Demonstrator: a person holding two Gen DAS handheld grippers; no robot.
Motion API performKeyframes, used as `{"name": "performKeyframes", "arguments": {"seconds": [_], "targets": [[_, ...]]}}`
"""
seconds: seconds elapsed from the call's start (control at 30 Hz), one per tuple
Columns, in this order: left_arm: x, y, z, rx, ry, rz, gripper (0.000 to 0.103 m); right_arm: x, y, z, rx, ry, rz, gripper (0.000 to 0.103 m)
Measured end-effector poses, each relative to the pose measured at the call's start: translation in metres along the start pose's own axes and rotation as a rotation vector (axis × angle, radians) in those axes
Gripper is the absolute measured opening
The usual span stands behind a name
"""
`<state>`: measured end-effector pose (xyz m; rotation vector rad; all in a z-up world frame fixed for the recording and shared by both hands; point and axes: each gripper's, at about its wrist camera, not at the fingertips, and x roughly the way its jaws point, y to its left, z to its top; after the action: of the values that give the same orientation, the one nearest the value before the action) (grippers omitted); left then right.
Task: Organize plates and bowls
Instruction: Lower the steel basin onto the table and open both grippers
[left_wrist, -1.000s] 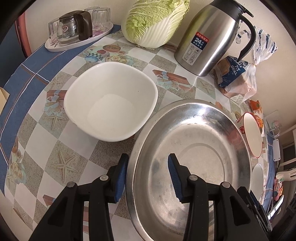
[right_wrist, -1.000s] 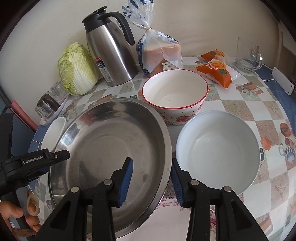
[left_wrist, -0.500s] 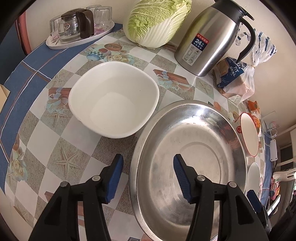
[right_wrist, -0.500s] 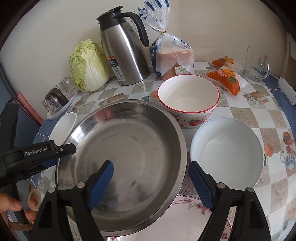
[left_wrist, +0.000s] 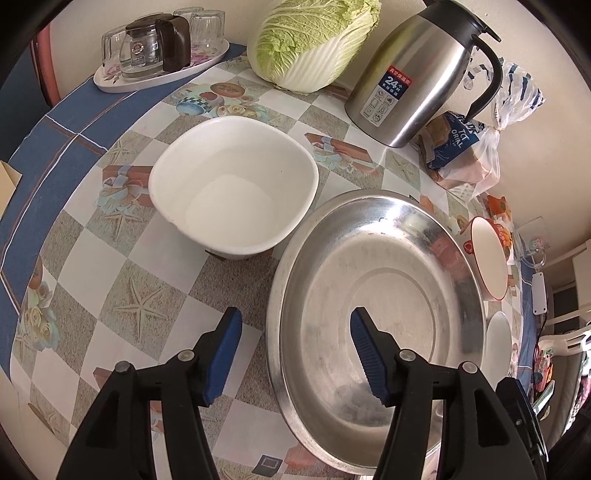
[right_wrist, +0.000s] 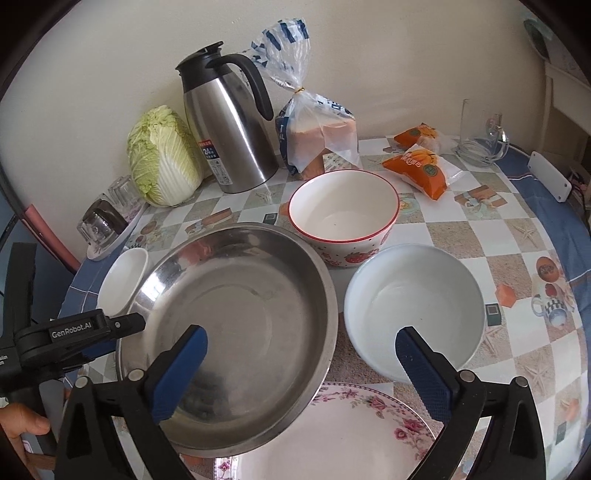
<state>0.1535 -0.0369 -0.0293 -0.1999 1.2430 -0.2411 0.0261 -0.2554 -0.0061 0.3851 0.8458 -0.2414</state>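
Observation:
A large steel basin (left_wrist: 373, 273) (right_wrist: 236, 325) rests partly on a floral plate (right_wrist: 332, 435) at the table's front. My left gripper (left_wrist: 295, 350) is open and empty, its fingers either side of the basin's near rim, not touching. A white square bowl (left_wrist: 236, 188) (right_wrist: 123, 277) sits left of the basin. My right gripper (right_wrist: 301, 362) is wide open and empty above the basin's right rim. A pale blue bowl (right_wrist: 413, 310) sits right of the basin. A red-rimmed strawberry bowl (right_wrist: 343, 214) (left_wrist: 489, 258) stands behind.
A steel thermos jug (right_wrist: 229, 129) (left_wrist: 417, 70), a cabbage (right_wrist: 162, 155) (left_wrist: 314, 40), a bagged bread loaf (right_wrist: 317, 136), orange snack packs (right_wrist: 421, 166), a glass mug (right_wrist: 480, 136) and a tray of glasses (left_wrist: 159, 48) line the wall side.
Both grippers have opened and drawn back from the steel basin's rim. The right one opened widest, and the floral plate now shows under the basin.

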Motion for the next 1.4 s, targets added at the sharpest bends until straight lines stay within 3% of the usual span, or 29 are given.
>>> {"name": "performKeyframes", "arguments": {"seconds": [0.3, 0.43, 0.5, 0.6, 0.67, 0.77, 0.87, 0.97, 1.07, 1.4], "targets": [[0.005, 0.001, -0.008, -0.002, 0.034, -0.012, 0.062, -0.007, -0.018, -0.015, 0.128, 0.08, 0.1, 0.103], [0.008, 0.002, -0.01, -0.005, 0.04, -0.016, 0.062, -0.01, -0.019, -0.019, 0.161, 0.07, 0.128, 0.099], [0.008, 0.002, -0.01, -0.008, 0.037, -0.024, 0.062, -0.01, -0.019, -0.02, 0.171, 0.063, 0.143, 0.09], [0.008, 0.003, -0.009, -0.017, 0.033, -0.034, 0.062, -0.004, -0.02, -0.022, 0.187, 0.075, 0.157, 0.066], [0.008, 0.004, -0.009, -0.023, 0.029, -0.046, 0.062, 0.002, -0.024, -0.024, 0.213, 0.093, 0.154, 0.043], [0.008, 0.005, -0.009, -0.025, 0.019, -0.062, 0.06, 0.008, -0.031, -0.026, 0.247, 0.111, 0.151, 0.031], [0.008, 0.005, -0.007, -0.028, 0.005, -0.089, 0.049, 0.013, -0.031, -0.027, 0.246, 0.121, 0.135, 0.025], [0.011, 0.005, -0.006, -0.023, -0.001, -0.093, 0.044, 0.017, -0.03, -0.026, 0.239, 0.121, 0.136, 0.024], [0.013, 0.006, -0.004, -0.031, -0.005, -0.103, 0.042, 0.02, -0.027, -0.025, 0.224, 0.12, 0.142, 0.016], [0.016, 0.005, 0.0, -0.03, -0.016, -0.102, 0.042, 0.031, -0.024, -0.02, 0.203, 0.111, 0.132, 0.016]]}}
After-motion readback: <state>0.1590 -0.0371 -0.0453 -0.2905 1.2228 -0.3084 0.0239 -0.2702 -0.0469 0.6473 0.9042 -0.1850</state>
